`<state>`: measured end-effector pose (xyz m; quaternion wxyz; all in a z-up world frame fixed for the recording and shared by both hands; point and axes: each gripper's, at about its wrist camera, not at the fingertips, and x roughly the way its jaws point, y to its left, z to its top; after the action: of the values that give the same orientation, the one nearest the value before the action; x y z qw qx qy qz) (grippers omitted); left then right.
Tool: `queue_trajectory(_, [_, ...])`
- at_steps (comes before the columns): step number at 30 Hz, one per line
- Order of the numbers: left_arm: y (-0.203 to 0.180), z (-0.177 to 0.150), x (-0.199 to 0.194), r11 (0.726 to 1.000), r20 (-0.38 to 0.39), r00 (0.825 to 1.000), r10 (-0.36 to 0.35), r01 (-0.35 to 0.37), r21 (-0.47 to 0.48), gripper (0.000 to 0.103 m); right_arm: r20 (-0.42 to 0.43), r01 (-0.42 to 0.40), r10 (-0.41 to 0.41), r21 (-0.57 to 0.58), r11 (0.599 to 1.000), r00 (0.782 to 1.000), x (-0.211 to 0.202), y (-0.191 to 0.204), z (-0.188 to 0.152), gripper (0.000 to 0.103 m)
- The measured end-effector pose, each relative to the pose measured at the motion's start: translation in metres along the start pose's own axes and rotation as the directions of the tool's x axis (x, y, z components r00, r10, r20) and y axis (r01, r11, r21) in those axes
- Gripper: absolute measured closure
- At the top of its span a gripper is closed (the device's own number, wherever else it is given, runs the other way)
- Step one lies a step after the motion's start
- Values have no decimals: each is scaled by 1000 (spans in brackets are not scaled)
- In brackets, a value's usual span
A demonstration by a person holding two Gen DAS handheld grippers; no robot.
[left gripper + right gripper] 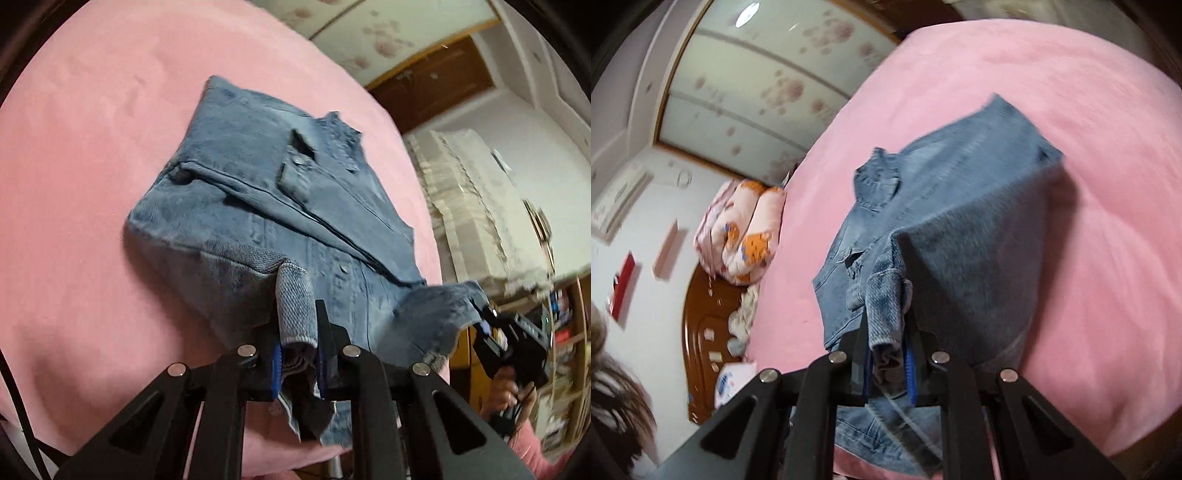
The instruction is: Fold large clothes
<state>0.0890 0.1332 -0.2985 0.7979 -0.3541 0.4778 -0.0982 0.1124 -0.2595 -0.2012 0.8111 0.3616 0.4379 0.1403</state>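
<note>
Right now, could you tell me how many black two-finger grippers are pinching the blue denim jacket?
2: the left gripper clamps one hem corner; the right gripper clamps the other, lifting the blue denim jacket.

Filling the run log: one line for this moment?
left gripper: shut on blue denim jacket | right gripper: same | pink bedspread

My left tongs point(299, 332) are matte black with blue pads and round silver screws on the angular arms. My right tongs point(888, 332) match. My hand point(511, 397) shows bare skin, a pink sleeve behind it.
</note>
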Motion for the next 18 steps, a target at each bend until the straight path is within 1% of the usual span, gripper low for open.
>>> queue_trajectory(1, [2,2,4,1000,2,1000,9,-9,-10,91,-20,1,-2,-23,1000,1000,6,3,5,90])
queue_trajectory(4, [3,9,10,997,-6,997,78,-78,-1,91,-81,-2,-3,-64,998,997,19,5,16,90])
queue_trajectory(7, [3,13,12,996,-21,996,88,-88,-27,91,-152,-10,-2,-79,997,988,33,4,28,90])
queue_trajectory(10, [-11,20,13,992,-40,991,127,-127,0,91,-201,-34,15,-90,995,979,41,4,38,90])
queue_trajectory(12, [-19,25,9,995,-25,994,103,-103,-13,91,-233,-52,32,-82,995,972,46,4,46,90])
queue_trajectory(14, [-33,32,-1,998,23,997,69,-68,-10,92,-247,-82,62,-68,994,967,47,4,58,90])
queue_trajectory(15, [-39,37,-5,998,42,998,55,-55,-15,92,-243,-90,70,-69,994,967,46,4,64,90])
queue_trajectory(17, [-48,50,-14,999,94,996,3,2,-50,92,-225,-100,82,-71,992,971,42,6,82,91])
queue_trajectory(18, [-53,58,-21,997,142,989,-32,42,-70,92,-212,-111,94,-69,991,973,40,7,90,91])
